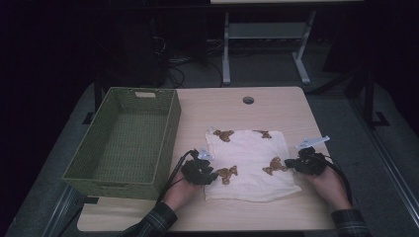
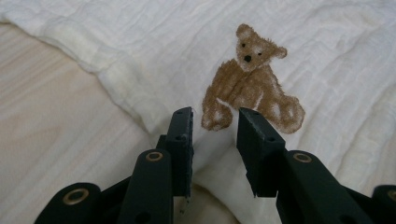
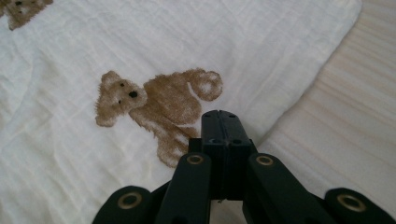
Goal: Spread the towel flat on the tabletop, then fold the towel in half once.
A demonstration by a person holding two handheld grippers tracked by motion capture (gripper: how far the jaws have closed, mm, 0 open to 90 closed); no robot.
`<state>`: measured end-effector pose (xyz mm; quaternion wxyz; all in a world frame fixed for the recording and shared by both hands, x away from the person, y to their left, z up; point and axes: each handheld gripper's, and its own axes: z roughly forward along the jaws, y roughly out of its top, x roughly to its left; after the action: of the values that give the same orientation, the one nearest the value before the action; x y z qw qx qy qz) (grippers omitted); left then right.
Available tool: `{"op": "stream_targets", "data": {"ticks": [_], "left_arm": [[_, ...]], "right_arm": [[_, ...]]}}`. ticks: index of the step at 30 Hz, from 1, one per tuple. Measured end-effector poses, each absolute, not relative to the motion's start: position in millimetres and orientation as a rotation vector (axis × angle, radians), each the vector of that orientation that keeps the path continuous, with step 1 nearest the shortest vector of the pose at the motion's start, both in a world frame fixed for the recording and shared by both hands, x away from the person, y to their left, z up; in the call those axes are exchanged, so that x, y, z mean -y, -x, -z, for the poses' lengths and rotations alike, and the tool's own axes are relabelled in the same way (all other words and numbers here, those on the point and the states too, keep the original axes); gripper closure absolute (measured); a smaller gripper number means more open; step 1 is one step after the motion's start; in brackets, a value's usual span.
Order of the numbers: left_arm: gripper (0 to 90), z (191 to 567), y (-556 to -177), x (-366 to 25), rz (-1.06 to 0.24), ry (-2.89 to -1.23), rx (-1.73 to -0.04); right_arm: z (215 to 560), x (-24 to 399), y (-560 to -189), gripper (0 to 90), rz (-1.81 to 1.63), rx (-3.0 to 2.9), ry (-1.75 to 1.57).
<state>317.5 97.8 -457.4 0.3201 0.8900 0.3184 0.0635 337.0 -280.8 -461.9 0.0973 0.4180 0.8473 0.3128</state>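
On the counter (image 1: 247,113), near its front edge, lay the cloth (image 1: 249,148): white, creased, printed with brown bears, spread roughly flat and just right of the basket (image 1: 123,143). One bear (image 1: 226,173) sat near the cloth's front left corner, another (image 1: 274,166) toward its right edge.

Left gripper (image 1: 201,170) was at the cloth's left edge, by the front corner. In the left gripper view its jaws stood partly apart, a fold of cloth (image 2: 219,154) rising between them, the pads not yet pressed together on it; the bear (image 2: 250,84) lay just beyond the tips.

Right gripper (image 1: 307,164) was at the cloth's right edge. In the right gripper view its jaws met tip to tip (image 3: 219,122) over the cloth (image 3: 233,46), beside the bear (image 3: 154,105); whether any cloth was pinched between them could not be told.

Basket: green, woven, at the counter's left side, apart from the left gripper. A round hole (image 1: 248,100) in the counter sat beyond the cloth. Plaid sleeves (image 1: 155,222) came in from below.
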Motion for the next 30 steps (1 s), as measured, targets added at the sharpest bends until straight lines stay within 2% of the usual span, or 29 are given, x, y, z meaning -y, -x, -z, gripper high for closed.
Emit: {"op": "stream_targets", "data": {"ticks": [10, 17, 30], "left_arm": [[54.3, 443.2, -340.8, -97.0, -0.214, -2.296, -0.865], [54.1, 432.6, -370.5, -99.0, -0.28, -2.265, -0.887], [58.9, 436.0, -436.8, -98.9, -0.382, -2.212, -1.017]], "right_arm": [[452.2, 281.6, -352.6, 68.8, -1.017, -2.491, -1.254], [444.1, 280.3, -377.1, 67.8, -1.042, -2.445, -1.262], [432.0, 280.3, -434.2, 73.0, -1.038, -2.386, -1.285]]}}
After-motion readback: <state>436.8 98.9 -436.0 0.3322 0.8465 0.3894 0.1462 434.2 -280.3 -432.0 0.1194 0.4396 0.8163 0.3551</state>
